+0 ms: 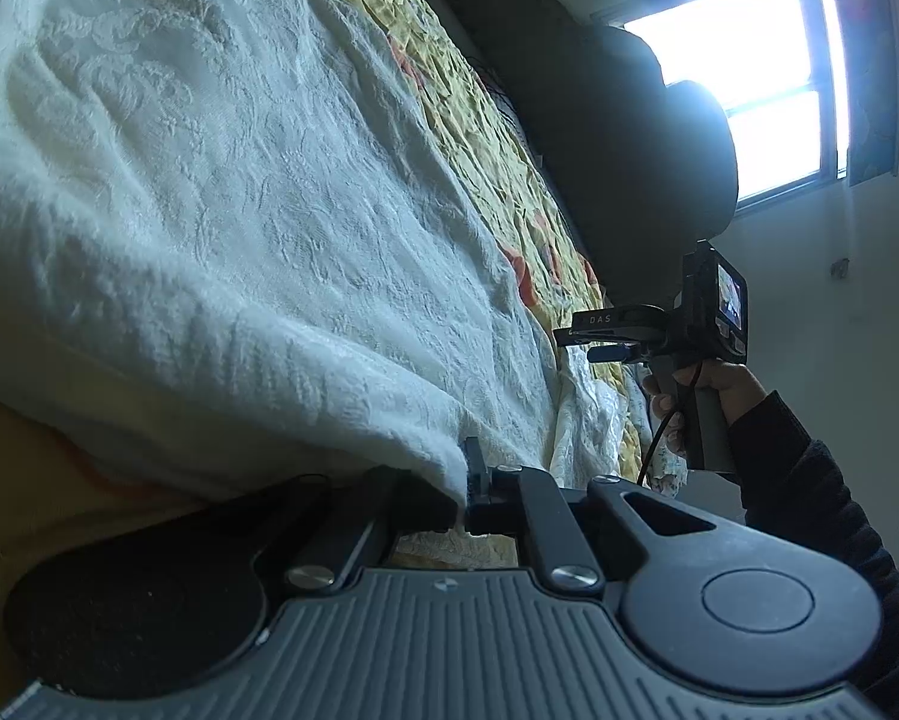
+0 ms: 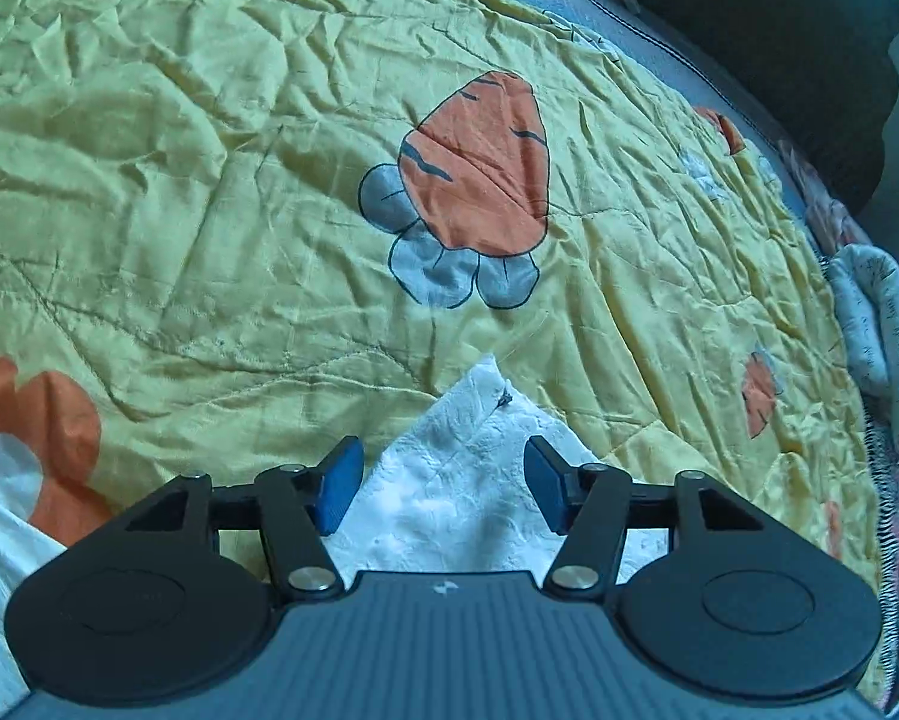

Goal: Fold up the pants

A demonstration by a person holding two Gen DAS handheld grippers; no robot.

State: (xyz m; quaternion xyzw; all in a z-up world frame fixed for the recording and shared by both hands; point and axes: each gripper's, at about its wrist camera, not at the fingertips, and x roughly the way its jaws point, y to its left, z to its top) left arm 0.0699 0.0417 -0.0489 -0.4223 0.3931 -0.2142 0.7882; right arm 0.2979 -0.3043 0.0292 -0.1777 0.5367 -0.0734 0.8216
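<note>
The white pants (image 1: 221,228) lie spread on the yellow quilt (image 2: 209,210) of the bed. The left gripper (image 1: 470,489) pinches a fold of them, lifted. The right gripper (image 2: 443,483) stands spread over a corner of the pants, pads clear of the cloth.

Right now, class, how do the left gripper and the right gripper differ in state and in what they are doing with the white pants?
The left gripper is shut on the white pants, lifting a fold; the right gripper is open, pinching nothing. The left fingers are buried in cloth; the right's blue fingers stand apart either side of a pants corner lying on the yellow quilt. Both are the same black hand-held tool.
</note>
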